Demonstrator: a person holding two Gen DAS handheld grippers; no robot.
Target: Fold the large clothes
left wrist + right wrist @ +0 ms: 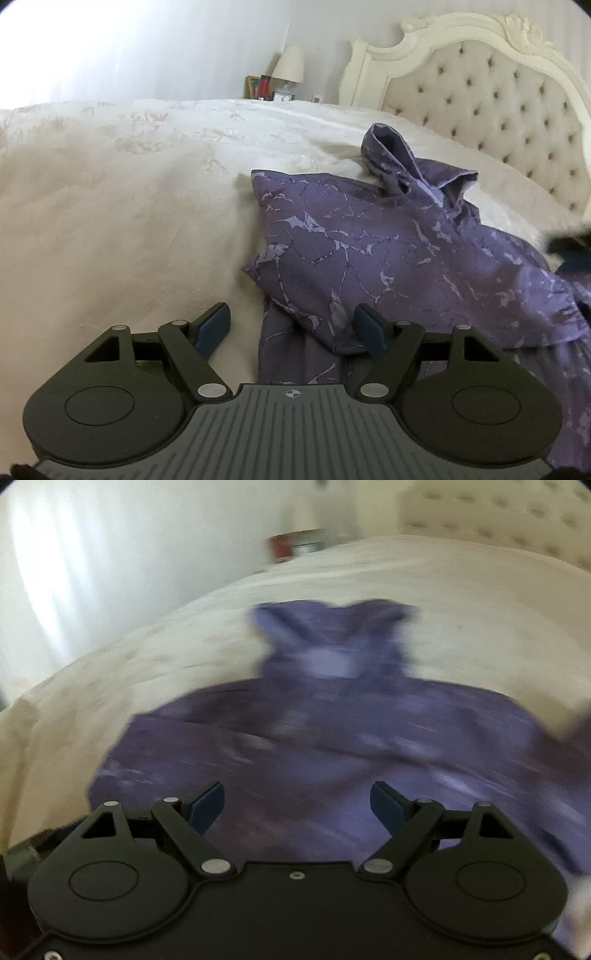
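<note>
The purple marble-patterned cloth garment (388, 251) is seen lengthwise toward the headboard, its folded edge between the left gripper (291, 326)'s open, empty jaws, while the right gripper (297, 805), likewise open and seemingly empty, is blurred above it.

Cream bed (110, 192), tufted headboard (491, 99), lamp (290, 64) (bright wall).

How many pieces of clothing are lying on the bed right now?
1: a purple patterned garment spread on the cream bedspread near the tufted headboard, just ahead of both open grippers. Anything beyond the frame edges is unseen.
</note>
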